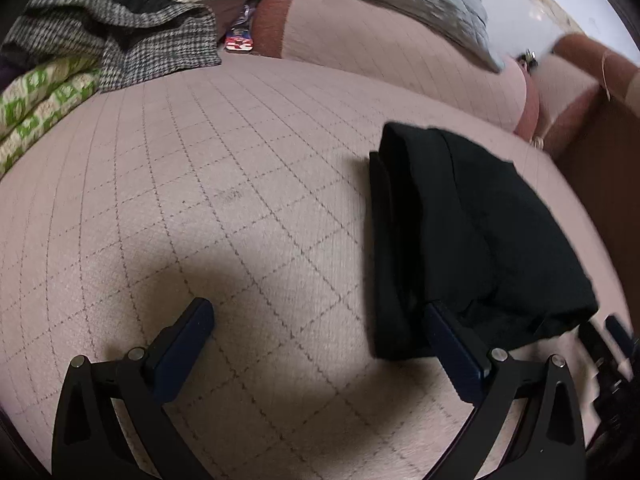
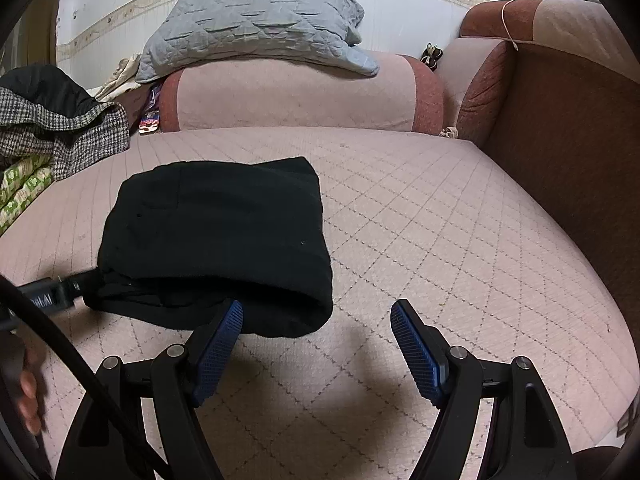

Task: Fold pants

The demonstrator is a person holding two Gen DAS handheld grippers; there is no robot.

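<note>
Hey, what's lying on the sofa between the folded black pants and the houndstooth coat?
Nothing: in the left wrist view only bare quilted sofa seat separates the black pants from the houndstooth coat.

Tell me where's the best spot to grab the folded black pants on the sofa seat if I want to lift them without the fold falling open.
Probably the thick rounded fold edge nearest the grippers, approached from the front. On the black pants that near edge is a closed roll, while loose layers show at the left side. The right gripper is open beside that edge; the left gripper is open too.
</note>
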